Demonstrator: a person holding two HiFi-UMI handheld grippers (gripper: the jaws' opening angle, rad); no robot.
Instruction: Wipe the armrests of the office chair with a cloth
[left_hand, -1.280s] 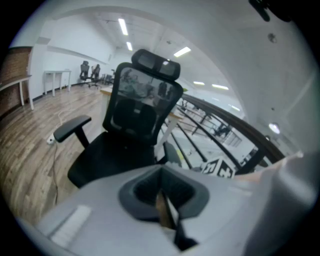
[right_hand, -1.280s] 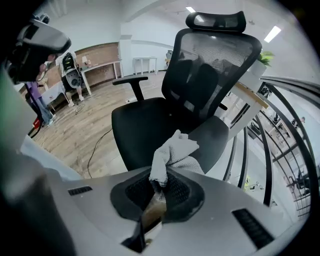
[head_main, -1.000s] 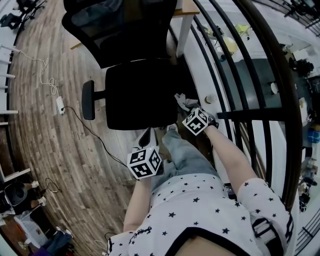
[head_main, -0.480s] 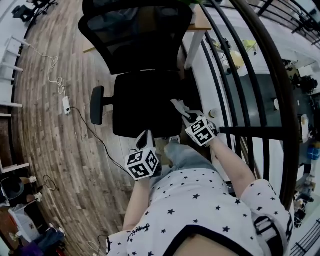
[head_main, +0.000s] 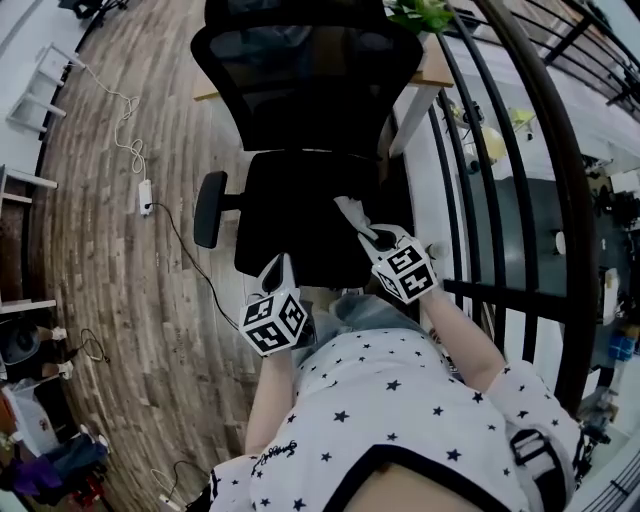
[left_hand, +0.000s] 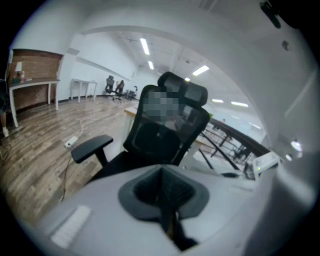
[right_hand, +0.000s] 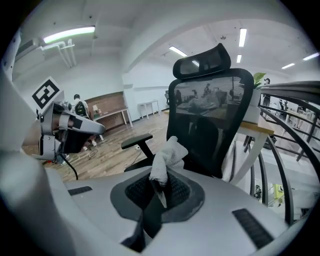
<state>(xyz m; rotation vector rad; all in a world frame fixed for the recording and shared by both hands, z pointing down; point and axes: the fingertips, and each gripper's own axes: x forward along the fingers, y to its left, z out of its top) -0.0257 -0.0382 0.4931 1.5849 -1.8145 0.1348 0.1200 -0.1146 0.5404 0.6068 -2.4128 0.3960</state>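
A black office chair (head_main: 300, 150) with a mesh back stands in front of me, its left armrest (head_main: 208, 208) sticking out over the wood floor. My right gripper (head_main: 368, 232) hovers over the seat's right side, shut on a white cloth (head_main: 350, 212) that sticks up from the jaws (right_hand: 167, 157). The chair's right armrest is hidden in the head view. My left gripper (head_main: 280, 272) hangs at the seat's front edge, jaws pressed together with nothing in them. In the right gripper view the left armrest (right_hand: 136, 142) shows behind the cloth.
A black curved railing (head_main: 500, 180) runs down the right side, close to the chair. A wooden desk (head_main: 430, 70) with a white leg and a plant stands behind the chair. A power strip and cable (head_main: 146, 195) lie on the floor at the left.
The head view has shifted so the chair sits lower and nearer. Both grippers have edged closer to the seat; the right one still carries the cloth.
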